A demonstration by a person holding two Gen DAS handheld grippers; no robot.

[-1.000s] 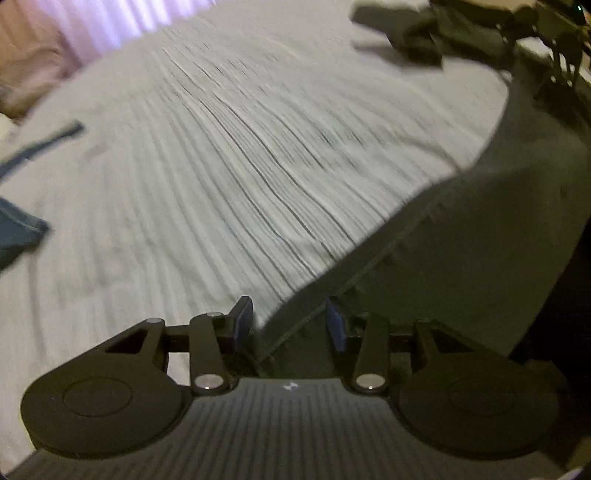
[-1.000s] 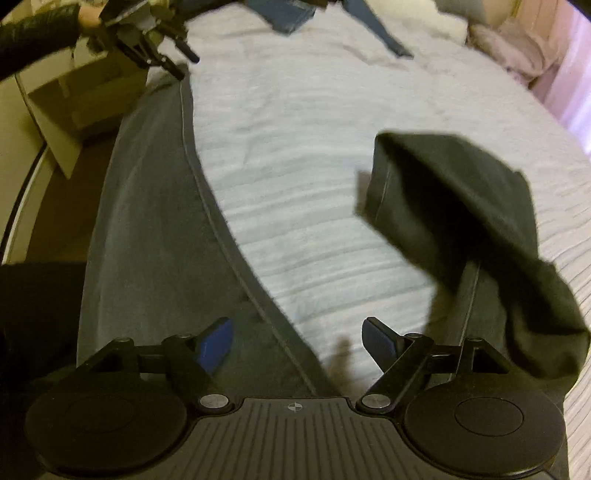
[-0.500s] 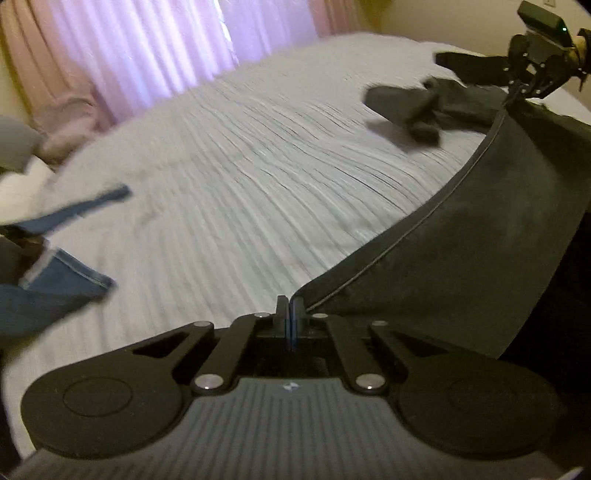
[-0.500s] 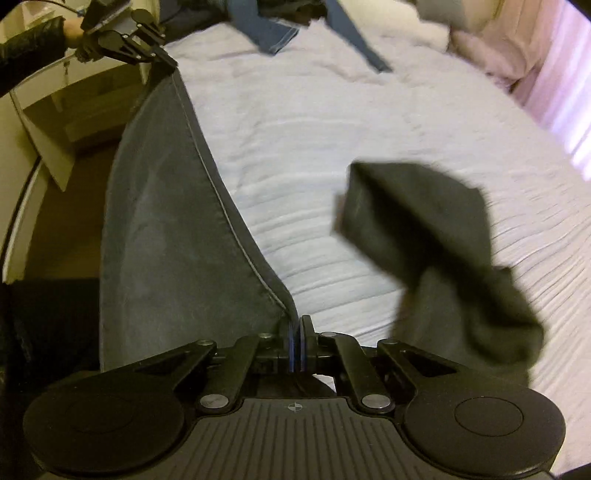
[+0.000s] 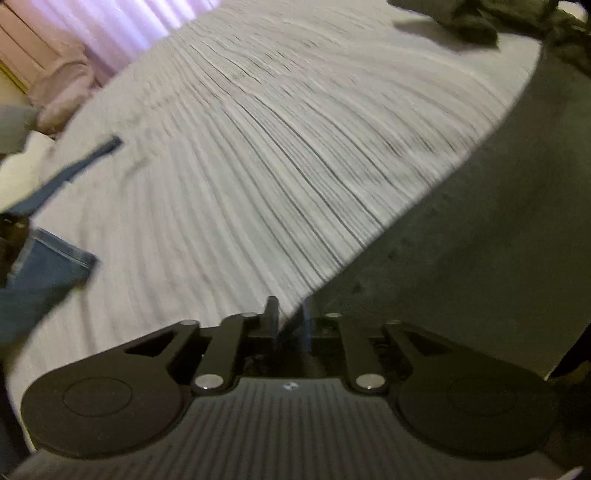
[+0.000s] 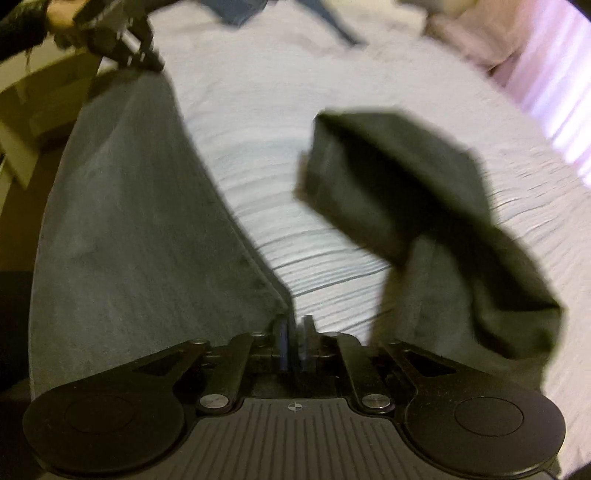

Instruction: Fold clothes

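Parting now, the left hand-held gripper (image 5: 287,317) has a hem corner of the dark grey garment (image 5: 491,236) between its opening jaws; whether the pads grip it, blur hides. The right hand-held gripper (image 6: 294,332) is likewise opening around the opposite hem corner. Between them the garment lies stretched along the bed (image 5: 258,147) edge, its far part bunched in a heap (image 6: 406,192). No fold looks finished. Farther off, blue jeans (image 5: 40,273) wait unfolded near the pink curtain (image 5: 122,26).
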